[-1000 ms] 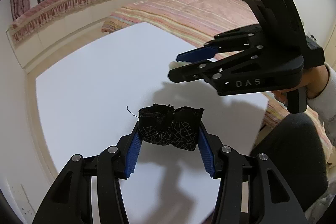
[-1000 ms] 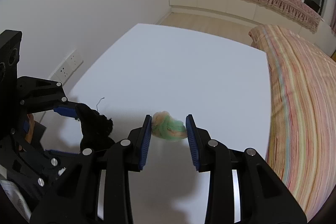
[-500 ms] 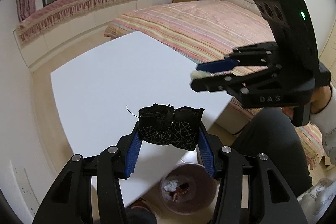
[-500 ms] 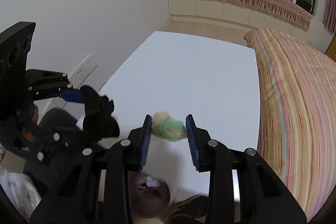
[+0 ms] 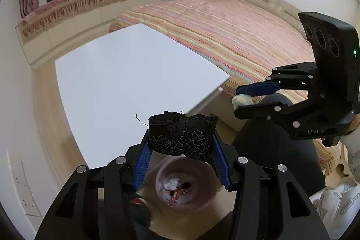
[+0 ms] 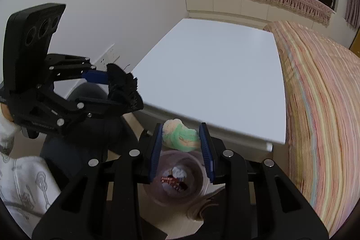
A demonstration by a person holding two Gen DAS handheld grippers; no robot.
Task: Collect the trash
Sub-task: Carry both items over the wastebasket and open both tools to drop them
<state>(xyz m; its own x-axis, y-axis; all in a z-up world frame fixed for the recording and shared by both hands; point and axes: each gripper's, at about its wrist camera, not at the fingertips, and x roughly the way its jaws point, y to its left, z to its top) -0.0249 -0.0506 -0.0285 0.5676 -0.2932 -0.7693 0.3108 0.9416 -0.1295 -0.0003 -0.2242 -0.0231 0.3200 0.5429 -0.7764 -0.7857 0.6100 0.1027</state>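
Trash sat in both my tongs, held above the floor off the table's near edge. Nearest, my left gripper (image 5: 180,150) clenched a black patterned fabric wad (image 5: 182,136); my right gripper (image 6: 181,145) clamped a green-and-peach yarn ball (image 6: 180,135). Right below them stood the pink bin (image 5: 202,201), with white crumpled paper (image 5: 171,183) and a red wrapper (image 5: 180,191) inside. Beyond lay the white table (image 5: 126,82), then the striped bed (image 5: 225,30). My left camera alone caught the headboard (image 5: 265,1); my right camera alone caught a wall socket (image 6: 110,54) behind the left tongs.
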